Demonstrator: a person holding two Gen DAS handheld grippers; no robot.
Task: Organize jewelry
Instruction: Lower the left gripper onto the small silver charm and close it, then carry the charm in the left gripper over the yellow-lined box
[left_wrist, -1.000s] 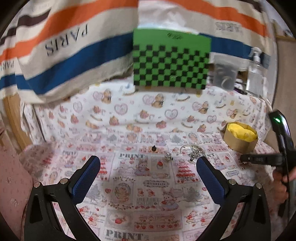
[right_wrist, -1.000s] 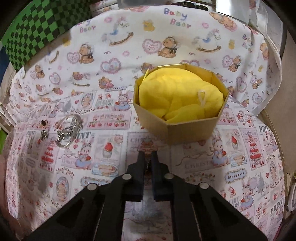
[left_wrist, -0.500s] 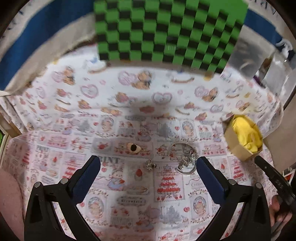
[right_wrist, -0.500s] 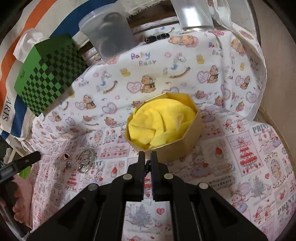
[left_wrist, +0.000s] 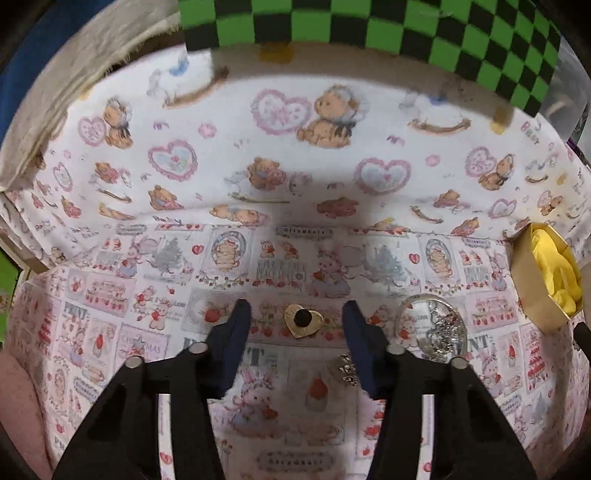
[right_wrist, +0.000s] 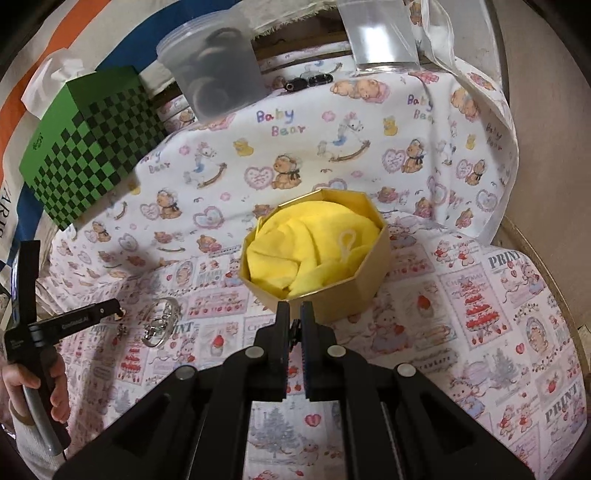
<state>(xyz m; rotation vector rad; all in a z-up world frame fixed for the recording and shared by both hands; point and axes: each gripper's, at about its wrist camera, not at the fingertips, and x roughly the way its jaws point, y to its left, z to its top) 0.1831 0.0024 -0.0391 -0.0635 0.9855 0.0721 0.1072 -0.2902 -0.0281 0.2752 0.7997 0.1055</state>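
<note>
In the left wrist view my left gripper (left_wrist: 297, 319) is open, low over the cloth, its blue pads either side of a gold heart-shaped jewel (left_wrist: 303, 319) with a dark centre. A small silver piece (left_wrist: 346, 369) lies by the right pad, and a silver ring bracelet with charms (left_wrist: 432, 326) lies further right. The gold octagonal box (right_wrist: 314, 258) lined with yellow cloth sits ahead of my right gripper (right_wrist: 294, 325), which is shut with nothing seen between its pads. The box also shows in the left wrist view (left_wrist: 546, 284). The bracelet shows in the right wrist view (right_wrist: 160, 325).
A green checkered box (right_wrist: 88, 144) stands at the back left, with a lidded plastic tub (right_wrist: 218, 74) and a clear container (right_wrist: 380, 33) behind the printed cloth. The left gripper's finger (right_wrist: 85, 317) shows in the right wrist view. The cloth's right edge drops off.
My left gripper has moved forward and down and narrowed, so the heart jewel now lies between its pads. The right gripper has pulled back and up from the box and stays shut.
</note>
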